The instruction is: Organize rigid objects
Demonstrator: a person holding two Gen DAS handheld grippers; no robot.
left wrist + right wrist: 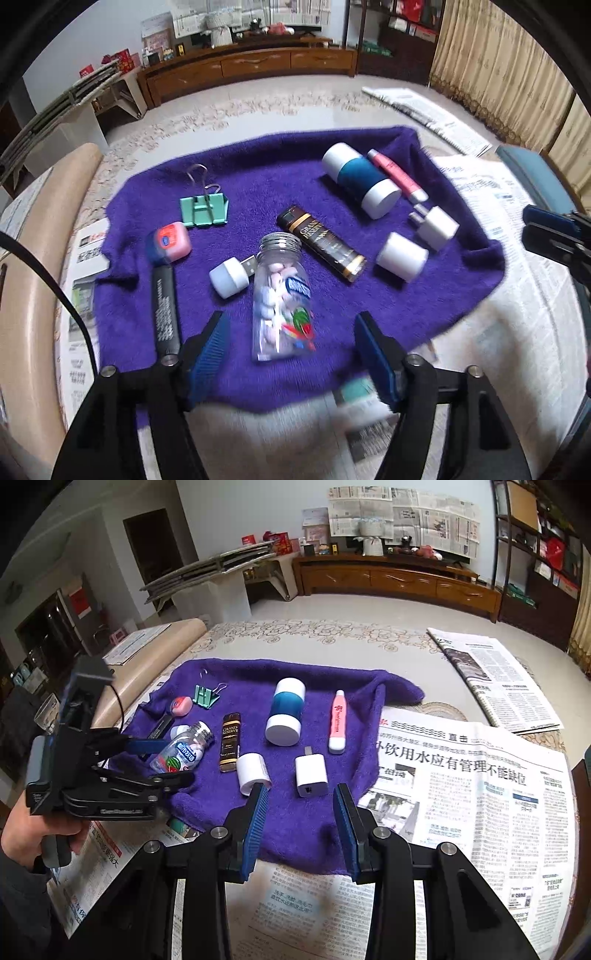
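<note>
Left gripper [291, 349] spread wide over the clear candy bottle [282, 295], pads clear of its sides, nothing pinched. Right gripper [300, 825] parted too, empty, above bare cloth at the near edge of the purple towel [317, 827], just short of the white charger [311, 775]. Bottle lying flat on the towel's near-left part, silver cap pointing far, pastel candies inside, blue label with watermelon print. Beside it: USB plug [231, 275] left, brown tube [321, 243] right. Open newspaper [480, 794] beyond the right edge.

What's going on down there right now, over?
Left tool open, astride clear candy bottle lying on purple towel. Right tool open, empty, near white charger. Nothing blocking.
</note>
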